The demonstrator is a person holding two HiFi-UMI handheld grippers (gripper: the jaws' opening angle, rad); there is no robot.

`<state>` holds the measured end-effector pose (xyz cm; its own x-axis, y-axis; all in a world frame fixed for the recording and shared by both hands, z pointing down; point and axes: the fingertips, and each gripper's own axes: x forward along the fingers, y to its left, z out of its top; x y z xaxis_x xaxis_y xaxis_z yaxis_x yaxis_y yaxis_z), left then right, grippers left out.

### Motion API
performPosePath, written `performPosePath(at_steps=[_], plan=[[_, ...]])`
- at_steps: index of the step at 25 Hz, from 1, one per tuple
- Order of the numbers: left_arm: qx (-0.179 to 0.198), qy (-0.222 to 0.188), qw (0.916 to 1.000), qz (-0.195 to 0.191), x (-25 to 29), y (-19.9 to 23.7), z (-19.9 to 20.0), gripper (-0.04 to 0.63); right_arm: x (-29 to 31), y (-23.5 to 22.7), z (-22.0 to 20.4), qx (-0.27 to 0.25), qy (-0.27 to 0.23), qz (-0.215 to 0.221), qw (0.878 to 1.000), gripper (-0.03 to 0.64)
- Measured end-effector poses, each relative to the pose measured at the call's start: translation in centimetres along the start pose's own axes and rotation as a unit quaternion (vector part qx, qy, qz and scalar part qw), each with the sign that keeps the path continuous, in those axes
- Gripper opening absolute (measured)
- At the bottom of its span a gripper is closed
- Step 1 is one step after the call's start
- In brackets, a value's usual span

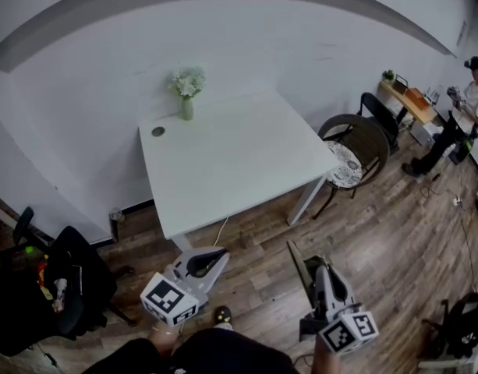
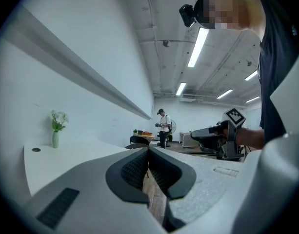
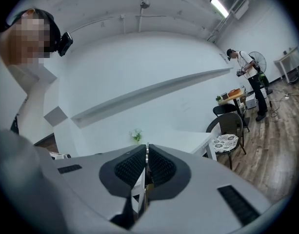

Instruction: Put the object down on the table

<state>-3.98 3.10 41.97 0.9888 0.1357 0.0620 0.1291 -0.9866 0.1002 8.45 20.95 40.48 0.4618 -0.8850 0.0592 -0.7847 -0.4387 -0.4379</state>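
Two risks flagged | pinched thin flat object (image 1: pixel 299 263) in right gripper (image 3: pixel 147 156) at 5 o'clock, well short of table (image 1: pixel 223 162) at 12 | held left gripper (image 2: pixel 148 152) jaws pressed together, empty, at 7 | risked floor (image 1: pixel 379 232) drop through early release; risked toppling vase (image 1: pixel 187 107) at 11 through overreach.

Table: your white table (image 1: pixel 239 170) stands ahead of you, by the far wall.
Far left corner: a small vase of white flowers (image 1: pixel 187 100) stands upright there.
Left side: a dark round disc (image 1: pixel 158 131) sits near the vase, apart from it.
Underfoot: the wood floor (image 1: pixel 379 240) carries a round chair (image 1: pixel 355 150) just right of your table.
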Motion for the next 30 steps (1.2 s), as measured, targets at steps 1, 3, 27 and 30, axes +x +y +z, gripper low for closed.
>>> performPosePath(at_steps=[1,3,27,30], plan=[[0.004,-0.004,1.0000,-0.004,0.2,0.6,0.1,0.000,0.5,0.1,0.0,0.000,-0.001,-0.003,1.000,0.017],[0.003,-0.006,0.9999,-0.009,0.4,1.7,0.2,0.000,1.5,0.2,-0.2,-0.001,-0.002,-0.008,1.000,0.017],[-0.018,0.002,0.9979,0.062,0.3,12.1,0.8,0.000,14.5,1.9,-0.1,0.000,0.027,0.049,0.998,0.017],[-0.021,0.002,0.9961,0.086,0.7,14.0,1.0,0.000,17.6,1.8,0.2,-0.004,0.039,0.069,0.997,0.017]])
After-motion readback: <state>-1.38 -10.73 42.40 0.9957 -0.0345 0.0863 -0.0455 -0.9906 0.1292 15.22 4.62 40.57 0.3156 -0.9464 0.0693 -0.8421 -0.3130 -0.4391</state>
